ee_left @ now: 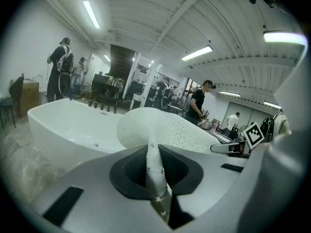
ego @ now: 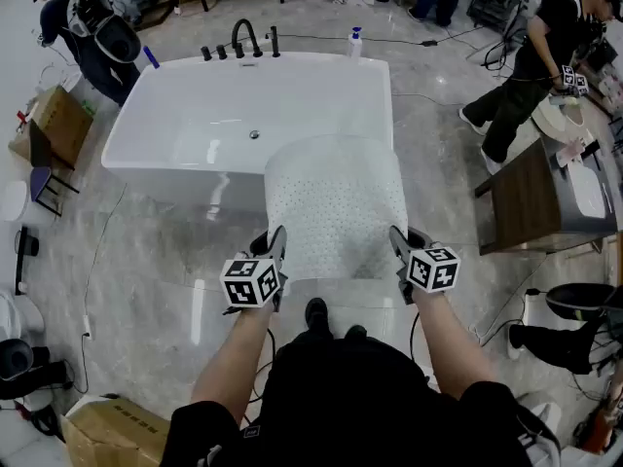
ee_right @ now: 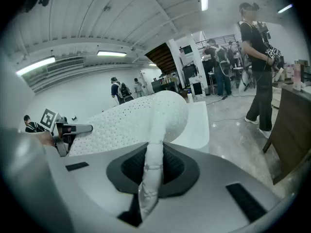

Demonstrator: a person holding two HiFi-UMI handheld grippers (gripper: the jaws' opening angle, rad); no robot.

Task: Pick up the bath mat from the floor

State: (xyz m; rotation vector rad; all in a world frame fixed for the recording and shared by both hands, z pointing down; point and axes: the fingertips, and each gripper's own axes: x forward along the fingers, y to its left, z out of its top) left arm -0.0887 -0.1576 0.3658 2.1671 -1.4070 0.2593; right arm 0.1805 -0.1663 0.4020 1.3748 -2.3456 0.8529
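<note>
Your left gripper [ego: 276, 239] is clamped on the near left corner of the white, perforated bath mat [ego: 336, 202]. Its jaws are almost together, with only a pinched fold of the mat's edge between them. From that corner the mat's near short edge stretches across to your other gripper. Its long axis points straight away from both grippers toward the white bathtub [ego: 185, 115] ahead. The mat is up off the marble floor [ego: 136, 290] at your end. It arches upward beyond the jaws and curls over and down at its far end, in front of the tub's near wall; you cannot tell whether that end touches the tub. Your right gripper [ego: 401, 241] holds the near right corner the same way, jaws nearly closed on a narrow fold of the mat. Both grippers sit level with each other, well apart, the mat spread between them. Off beyond the right gripper stands a dark wooden cabinet [ego: 526, 197].
</note>
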